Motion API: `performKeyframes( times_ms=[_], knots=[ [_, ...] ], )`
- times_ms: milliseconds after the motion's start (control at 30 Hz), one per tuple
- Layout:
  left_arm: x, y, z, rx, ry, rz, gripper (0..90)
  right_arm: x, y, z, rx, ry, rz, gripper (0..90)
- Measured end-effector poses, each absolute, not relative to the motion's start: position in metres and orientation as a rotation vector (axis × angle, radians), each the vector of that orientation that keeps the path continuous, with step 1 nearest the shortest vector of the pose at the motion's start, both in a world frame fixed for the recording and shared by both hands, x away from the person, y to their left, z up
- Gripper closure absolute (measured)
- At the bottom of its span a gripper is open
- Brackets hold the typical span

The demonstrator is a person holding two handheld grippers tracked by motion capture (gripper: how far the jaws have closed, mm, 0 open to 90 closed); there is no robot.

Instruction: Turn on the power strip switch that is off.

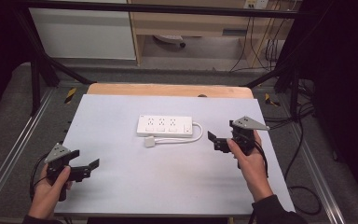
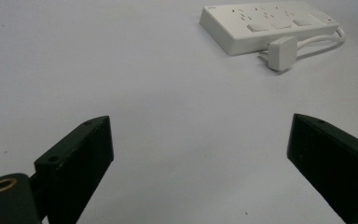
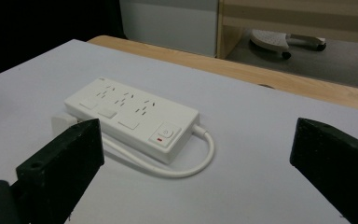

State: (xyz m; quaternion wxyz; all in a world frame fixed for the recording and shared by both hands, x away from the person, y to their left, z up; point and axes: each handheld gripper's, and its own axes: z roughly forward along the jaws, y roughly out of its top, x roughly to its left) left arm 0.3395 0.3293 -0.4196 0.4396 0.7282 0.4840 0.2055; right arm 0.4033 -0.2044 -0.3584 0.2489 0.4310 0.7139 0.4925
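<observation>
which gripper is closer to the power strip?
Right. The right gripper sits just off the cable end of the power strip; the left gripper is farther off, near the table's front-left corner.

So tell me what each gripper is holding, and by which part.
Nothing. The left gripper and right gripper are both open, apart from the power strip.
</observation>
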Motion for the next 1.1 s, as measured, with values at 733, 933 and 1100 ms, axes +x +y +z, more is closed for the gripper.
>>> performKeyframes(
  times_ms=[733, 933, 1100],
  knots=[
    [0.34, 0.328, -0.42, 1.821, 1.192, 0.513, 7.1, 0.45, -0.186, -0.349, 1.164, 1.938, 1.349, 5.1],
    [0.339, 0.327, -0.42, 1.821, 1.189, 0.512, 7.1, 0.459, -0.181, -0.35, 1.179, 1.924, 1.362, 6.5],
    [0.339, 0.327, -0.42, 1.824, 1.185, 0.514, 7.1, 0.468, -0.178, -0.351, 1.2, 1.904, 1.375, 6.9]
  ],
)
